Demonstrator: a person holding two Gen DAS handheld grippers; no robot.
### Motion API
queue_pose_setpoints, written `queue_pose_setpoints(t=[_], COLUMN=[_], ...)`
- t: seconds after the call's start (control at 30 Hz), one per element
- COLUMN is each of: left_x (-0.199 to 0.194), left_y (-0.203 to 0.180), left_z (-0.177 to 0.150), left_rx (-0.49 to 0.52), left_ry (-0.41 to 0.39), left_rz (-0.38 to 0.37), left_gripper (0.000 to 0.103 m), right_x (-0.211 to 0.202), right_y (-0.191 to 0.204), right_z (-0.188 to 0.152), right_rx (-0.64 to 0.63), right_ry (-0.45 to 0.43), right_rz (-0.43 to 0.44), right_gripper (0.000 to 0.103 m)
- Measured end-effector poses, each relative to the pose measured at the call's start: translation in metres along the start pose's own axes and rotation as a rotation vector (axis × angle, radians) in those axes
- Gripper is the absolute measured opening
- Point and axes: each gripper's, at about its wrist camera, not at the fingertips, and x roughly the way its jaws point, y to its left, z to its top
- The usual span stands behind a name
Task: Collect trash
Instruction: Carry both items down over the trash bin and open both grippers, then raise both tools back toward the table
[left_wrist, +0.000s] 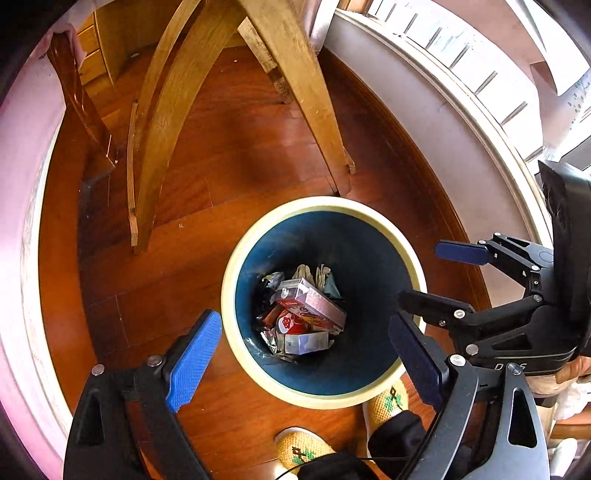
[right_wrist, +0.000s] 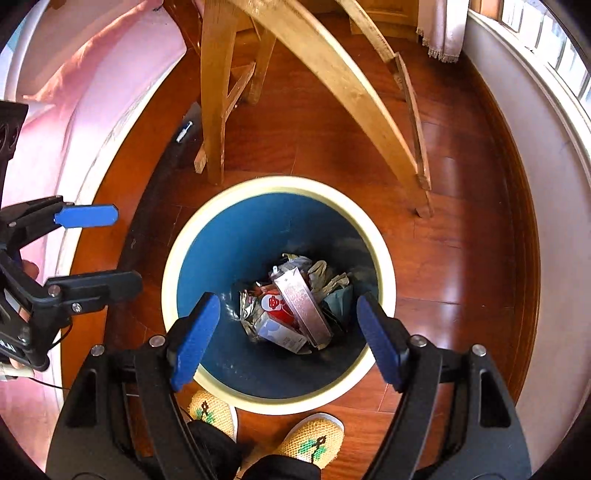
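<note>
Both tongs spread wide, empty: left gripper (left_wrist: 304, 356), right gripper (right_wrist: 288, 338) above bin (right_wrist: 384, 258). Pen-like item (right_wrist: 183, 132) only in right view; trash (left_wrist: 301, 314) partly shadowed.

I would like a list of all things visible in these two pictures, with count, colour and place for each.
trash bin: one, blue inside with cream rim, on the floor below both grippers
trash: several pieces, pink carton, red-white pack, foil, at the bin bottom
wooden chair legs: several, light wood, behind the bin
floor: one, red-brown wood
slippers: two, yellow knit, near the bin
left gripper: one, black with blue pads, open, empty
right gripper: one, black with blue pads, open, empty
</note>
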Motion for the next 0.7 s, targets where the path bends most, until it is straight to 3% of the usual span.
queue_pose_setpoints(t=[0.3,0.7], left_x=[-0.067,-0.232], left_y=[-0.016,-0.041], left_z=[0.015,0.026], left_rx=[-0.032,-0.172], left_ry=[-0.028,-0.115], left_rz=[-0.002,-0.016], left_gripper=[0.093,0.093], right_x=[-0.066,-0.221], right_y=[0.012,0.058], right_z=[0.016,0.051], right_rx=[0.062,0.071], right_ry=[-0.036,-0.101], right_rz=[0.005,0.083], right_gripper=[0.074,0.074])
